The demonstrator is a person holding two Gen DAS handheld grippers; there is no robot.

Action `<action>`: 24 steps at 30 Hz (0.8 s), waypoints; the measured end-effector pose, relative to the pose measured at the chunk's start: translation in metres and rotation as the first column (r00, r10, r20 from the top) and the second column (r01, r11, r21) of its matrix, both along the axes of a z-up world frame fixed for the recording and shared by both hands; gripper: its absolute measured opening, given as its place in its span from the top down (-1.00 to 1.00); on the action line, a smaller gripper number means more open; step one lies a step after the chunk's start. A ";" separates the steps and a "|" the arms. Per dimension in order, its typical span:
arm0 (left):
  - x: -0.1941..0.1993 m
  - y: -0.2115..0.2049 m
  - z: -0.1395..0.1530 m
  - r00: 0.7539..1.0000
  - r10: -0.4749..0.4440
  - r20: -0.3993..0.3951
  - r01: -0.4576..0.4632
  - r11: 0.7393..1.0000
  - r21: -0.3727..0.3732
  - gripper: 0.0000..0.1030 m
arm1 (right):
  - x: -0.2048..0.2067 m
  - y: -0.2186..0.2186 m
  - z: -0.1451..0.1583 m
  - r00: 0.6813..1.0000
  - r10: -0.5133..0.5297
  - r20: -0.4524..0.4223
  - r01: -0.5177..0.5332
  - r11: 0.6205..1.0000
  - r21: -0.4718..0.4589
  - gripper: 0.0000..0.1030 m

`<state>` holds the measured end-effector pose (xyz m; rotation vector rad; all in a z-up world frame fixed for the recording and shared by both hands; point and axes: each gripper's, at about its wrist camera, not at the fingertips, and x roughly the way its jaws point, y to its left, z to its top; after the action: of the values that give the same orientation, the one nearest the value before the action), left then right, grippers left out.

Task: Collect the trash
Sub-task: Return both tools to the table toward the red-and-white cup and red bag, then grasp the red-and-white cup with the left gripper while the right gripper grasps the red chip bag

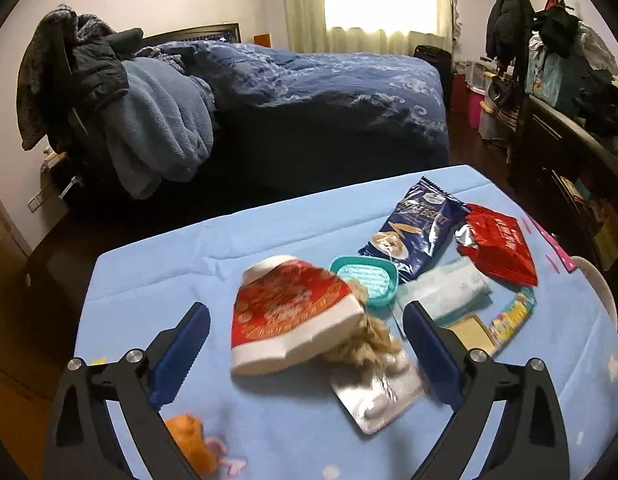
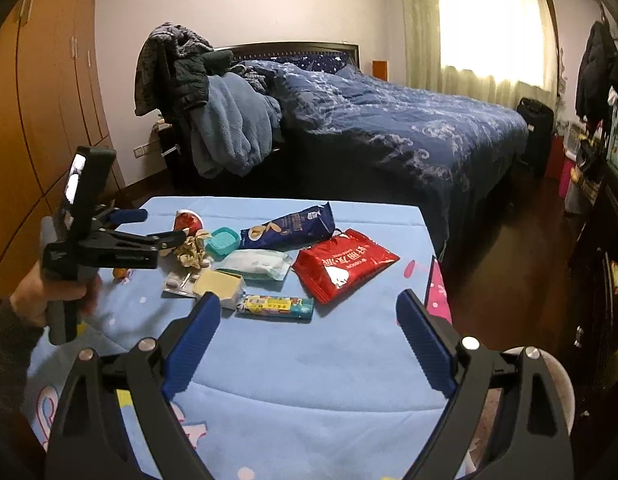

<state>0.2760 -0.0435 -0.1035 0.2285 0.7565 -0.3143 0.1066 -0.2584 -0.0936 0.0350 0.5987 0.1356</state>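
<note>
1. A crushed red-and-white paper cup (image 1: 293,312) is seen lying on its side on the light-blue cloth-covered table (image 1: 169,280), its long axis running from upper left to lower right in the left wrist view, with the open mouth turned toward the crumpled tissue (image 1: 365,344) that touches it.
2. The left gripper (image 1: 305,344) is held spread wide, nothing pinched; the cup lies directly ahead, between the two blue pads (image 1: 181,356), so this hand is judged the nearer one.
3. A silver blister pack (image 1: 377,396) lies just below the tissue, and a teal soap dish (image 1: 365,280) sits just beyond the cup.
4. Farther right, a dark-blue snack bag (image 1: 413,228), a red foil bag (image 1: 497,244) and a wet-wipe pack (image 1: 449,288) are grouped together.
5. The right gripper (image 2: 309,340) is also spread and empty, hovering near the table's front edge, well apart from the cup; a small colourful packet (image 2: 275,306) lies ahead of it.
</note>
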 end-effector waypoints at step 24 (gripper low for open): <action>0.049 0.001 -0.019 0.999 0.007 -0.031 -0.006 1.000 0.029 -0.37 | 0.046 -0.001 -0.003 0.999 0.026 -0.046 -0.025 1.000 0.010 -0.75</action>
<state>0.3253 -0.0420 -0.1227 0.2483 0.7932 -0.3016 0.1524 -0.2591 -0.0964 0.0397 0.6447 0.1626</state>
